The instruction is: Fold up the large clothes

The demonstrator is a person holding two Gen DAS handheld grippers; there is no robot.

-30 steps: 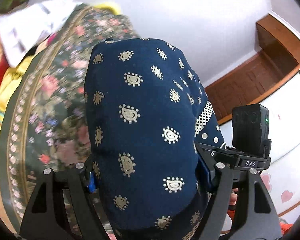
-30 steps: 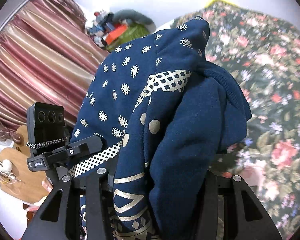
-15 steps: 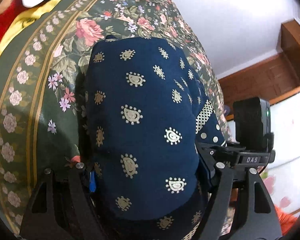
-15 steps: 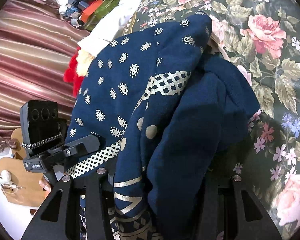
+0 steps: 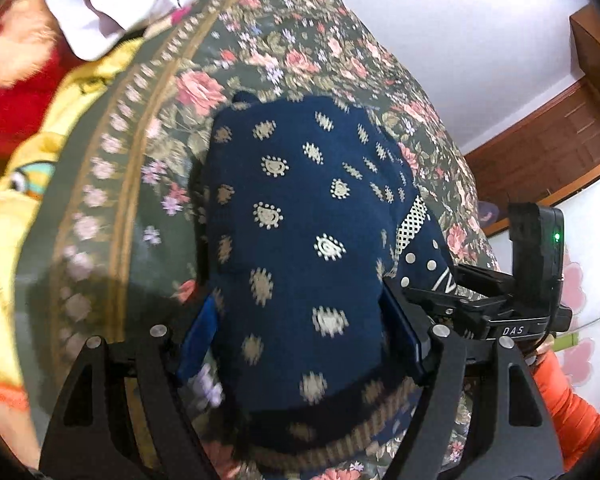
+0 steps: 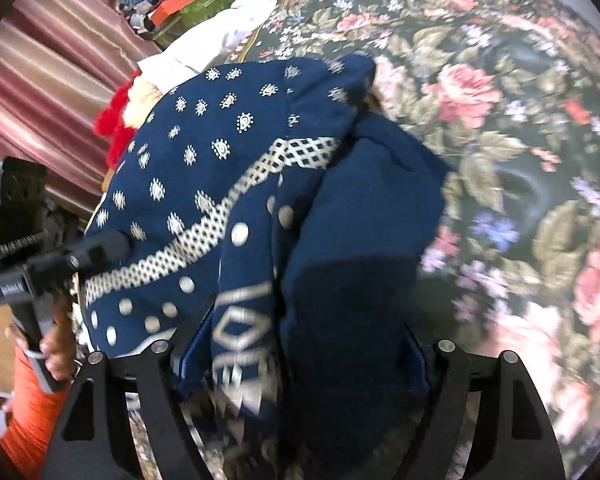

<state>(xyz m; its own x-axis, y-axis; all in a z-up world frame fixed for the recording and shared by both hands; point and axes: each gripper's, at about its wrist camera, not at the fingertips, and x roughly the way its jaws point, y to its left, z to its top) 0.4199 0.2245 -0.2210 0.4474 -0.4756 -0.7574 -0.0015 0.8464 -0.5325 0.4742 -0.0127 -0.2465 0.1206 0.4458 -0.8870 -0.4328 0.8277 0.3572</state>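
The main risk is the fold coming undone. The right hand-held gripper (image 6: pixel 304 360) has its jaws opening, with the bunched blue garment (image 6: pixel 220 160) lying between them. A thick, springy bundle like this could slump or fan apart once the pressure goes, most likely the plain inner layer bulging toward 1 o'clock in the right wrist view. A blue pad could also catch the knit when the tool backs away and drag a layer with it. The left hand-held gripper (image 5: pixel 300 332) stands wide but is pinching the same garment (image 5: pixel 300 208), a pad against each flank of the roll. If one side lets go while the other grips, any pull from the left could skew the stack or twist it on the floral bedspread (image 5: pixel 260 52). That soft cover (image 6: pixel 500 120) gives no firm backing, so the garment may settle unevenly. In the left wrist view the garment runs from between the jaws up toward 12 o'clock, resting on the bed, with the patterned band curling off at 3 o'clock. In the right wrist view it starts between the spread jaws at 6 o'clock and spreads toward 11 o'clock, where the dotted panel lies, touching the bedspread along its far edge.
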